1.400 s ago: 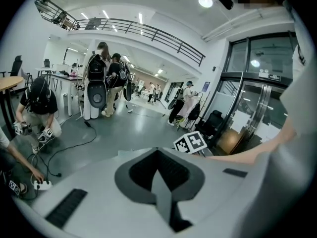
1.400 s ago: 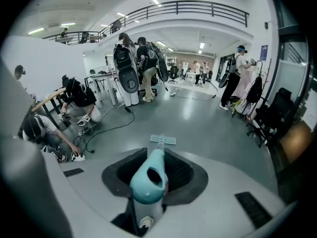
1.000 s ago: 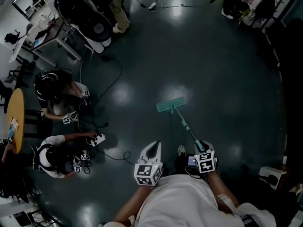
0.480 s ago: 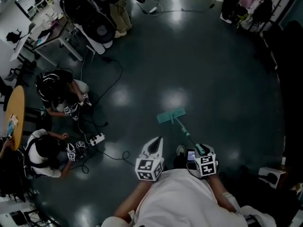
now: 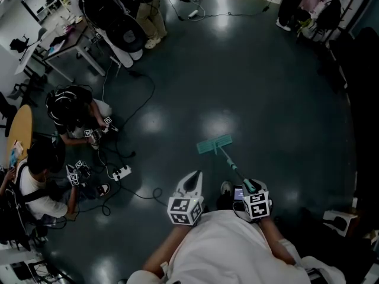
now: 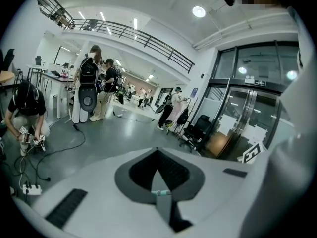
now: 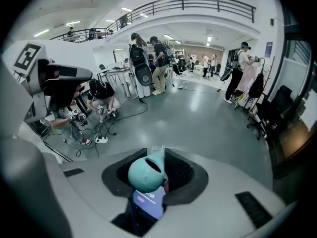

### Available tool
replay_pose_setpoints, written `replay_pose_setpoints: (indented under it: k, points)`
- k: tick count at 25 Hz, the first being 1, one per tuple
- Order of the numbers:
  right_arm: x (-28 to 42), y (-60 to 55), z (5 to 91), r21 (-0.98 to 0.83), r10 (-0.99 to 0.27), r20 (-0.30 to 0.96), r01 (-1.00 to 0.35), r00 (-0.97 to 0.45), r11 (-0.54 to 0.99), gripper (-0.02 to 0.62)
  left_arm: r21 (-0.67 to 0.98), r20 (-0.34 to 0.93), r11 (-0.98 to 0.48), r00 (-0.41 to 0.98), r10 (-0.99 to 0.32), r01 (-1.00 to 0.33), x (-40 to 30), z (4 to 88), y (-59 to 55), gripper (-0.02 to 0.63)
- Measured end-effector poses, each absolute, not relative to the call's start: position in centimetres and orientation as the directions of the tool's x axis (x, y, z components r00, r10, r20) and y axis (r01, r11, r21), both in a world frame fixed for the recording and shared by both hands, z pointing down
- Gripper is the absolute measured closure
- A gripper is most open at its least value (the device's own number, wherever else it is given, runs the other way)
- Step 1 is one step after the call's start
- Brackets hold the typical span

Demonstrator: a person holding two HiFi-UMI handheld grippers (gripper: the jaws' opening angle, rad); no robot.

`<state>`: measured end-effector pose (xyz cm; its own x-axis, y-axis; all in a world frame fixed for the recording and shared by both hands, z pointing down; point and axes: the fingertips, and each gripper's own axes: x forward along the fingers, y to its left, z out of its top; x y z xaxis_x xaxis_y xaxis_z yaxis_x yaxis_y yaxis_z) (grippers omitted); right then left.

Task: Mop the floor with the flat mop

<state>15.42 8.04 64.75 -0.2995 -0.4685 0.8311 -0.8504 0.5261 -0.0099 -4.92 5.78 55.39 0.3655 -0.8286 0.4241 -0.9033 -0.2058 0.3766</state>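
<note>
The flat mop's teal head (image 5: 213,145) lies on the dark floor (image 5: 266,111) ahead of me, and its thin handle (image 5: 233,167) slants back to my right gripper (image 5: 249,186). That gripper is shut on the handle. In the right gripper view the rounded teal handle end (image 7: 145,173) sits between the dark pads (image 7: 181,175) of the right gripper (image 7: 156,153), with the mop head (image 7: 157,149) small beyond it. My left gripper (image 5: 193,178) hangs beside it to the left, away from the mop. In its own view the left gripper (image 6: 157,150) stands with its jaws together and nothing in them.
Two people (image 5: 74,114) (image 5: 35,182) are low on the floor at the left among cables (image 5: 139,96) and a power strip (image 5: 121,172). A round wooden table (image 5: 18,141) and desks (image 5: 65,40) stand further left. A white box (image 5: 337,218) sits at the right.
The mop head has slid a little nearer to me over the second. The near person at the left has shifted further left and turned. Both grippers hold as before.
</note>
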Motion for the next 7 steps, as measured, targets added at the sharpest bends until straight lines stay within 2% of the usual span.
replay_pose_setpoints:
  k: [7]
  points:
    - [15.55,8.55,64.81,-0.010,-0.466,0.833,-0.849,-0.299,0.528,0.483,0.377,0.427,-0.202,0.363,-0.828,-0.904,-4.92,55.36,6.32,0.601]
